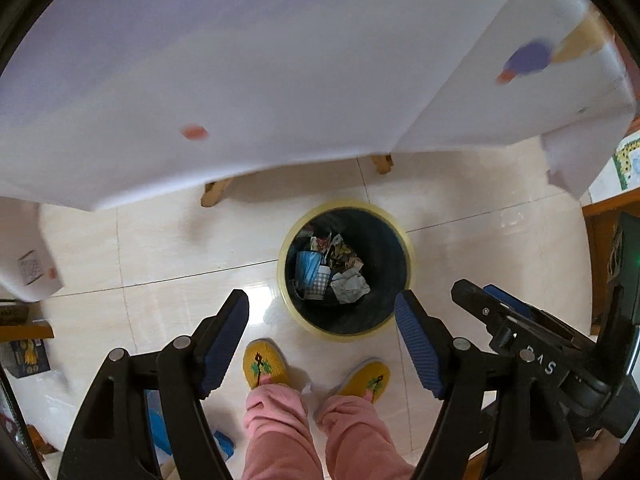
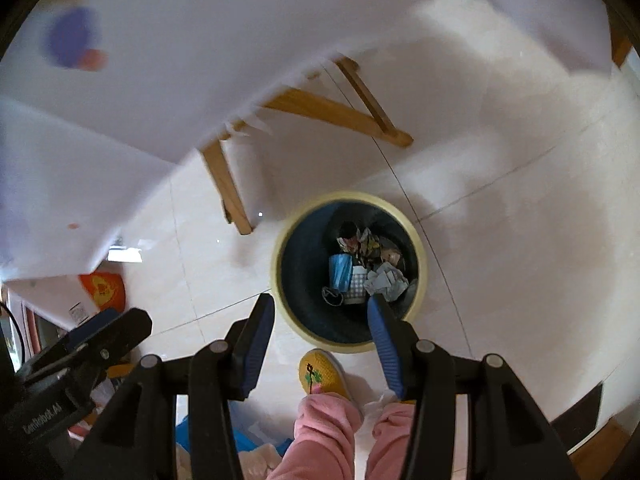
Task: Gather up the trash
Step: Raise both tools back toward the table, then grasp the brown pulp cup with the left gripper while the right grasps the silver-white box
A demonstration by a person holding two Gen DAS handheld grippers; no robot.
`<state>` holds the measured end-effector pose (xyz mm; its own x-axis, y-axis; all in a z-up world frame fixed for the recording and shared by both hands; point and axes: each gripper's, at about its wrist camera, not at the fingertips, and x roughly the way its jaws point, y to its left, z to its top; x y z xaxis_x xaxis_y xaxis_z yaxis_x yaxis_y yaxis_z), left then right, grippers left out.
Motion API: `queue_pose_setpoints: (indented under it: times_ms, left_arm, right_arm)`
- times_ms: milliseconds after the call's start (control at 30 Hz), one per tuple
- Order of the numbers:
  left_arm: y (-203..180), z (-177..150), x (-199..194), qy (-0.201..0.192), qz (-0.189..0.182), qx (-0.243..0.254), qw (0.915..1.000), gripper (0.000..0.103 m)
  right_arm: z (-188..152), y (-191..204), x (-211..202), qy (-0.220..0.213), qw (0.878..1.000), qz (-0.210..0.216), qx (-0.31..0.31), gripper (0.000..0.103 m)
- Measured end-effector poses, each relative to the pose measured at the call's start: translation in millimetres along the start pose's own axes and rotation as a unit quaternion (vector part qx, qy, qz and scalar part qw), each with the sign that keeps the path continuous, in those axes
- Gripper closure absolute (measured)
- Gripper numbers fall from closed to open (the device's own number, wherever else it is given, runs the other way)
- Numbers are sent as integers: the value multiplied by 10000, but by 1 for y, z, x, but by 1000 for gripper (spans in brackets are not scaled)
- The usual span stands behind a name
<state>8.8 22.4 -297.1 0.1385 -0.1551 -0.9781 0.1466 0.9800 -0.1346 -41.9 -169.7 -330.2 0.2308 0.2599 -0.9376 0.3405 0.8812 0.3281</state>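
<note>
Bin, apparently on tiled floor

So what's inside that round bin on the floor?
Inside the bin lie a blue face mask, crumpled white paper and colourful wrappers. Anything beneath that pile is hidden.

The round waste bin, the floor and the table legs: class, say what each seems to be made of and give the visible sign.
Round waste bin with pale yellow rim: probably plastic, smooth moulded rim, dark liner inside. Cream floor: glazed tile, glossy reflections and thin grout lines. Slanted light-brown table legs: likely wood, warm colour and squared edges.
</note>
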Motion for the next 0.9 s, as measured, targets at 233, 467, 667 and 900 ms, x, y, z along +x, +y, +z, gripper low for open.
queue_pose_setpoints:
  times_ms: [233, 467, 667, 900]
  left_arm:
    - [-10, 1, -108, -411, 17, -60, 9991, 30]
    - [-15, 10, -204, -995, 65, 38, 9950, 30]
    - [-19, 18, -266, -1594, 104, -95, 9871, 30]
    - [-19, 27, -319, -2151, 320, -274, 9757, 30]
  right_arm:
    - [4, 39, -92, -287, 9987, 243, -350, 54]
    - [11, 72, -189, -759, 9926, 510, -795, 54]
    - [18, 83, -251, -1181, 9846, 718, -1073, 54]
    - [26, 98, -291, -1628, 9715, 836, -1504, 54]
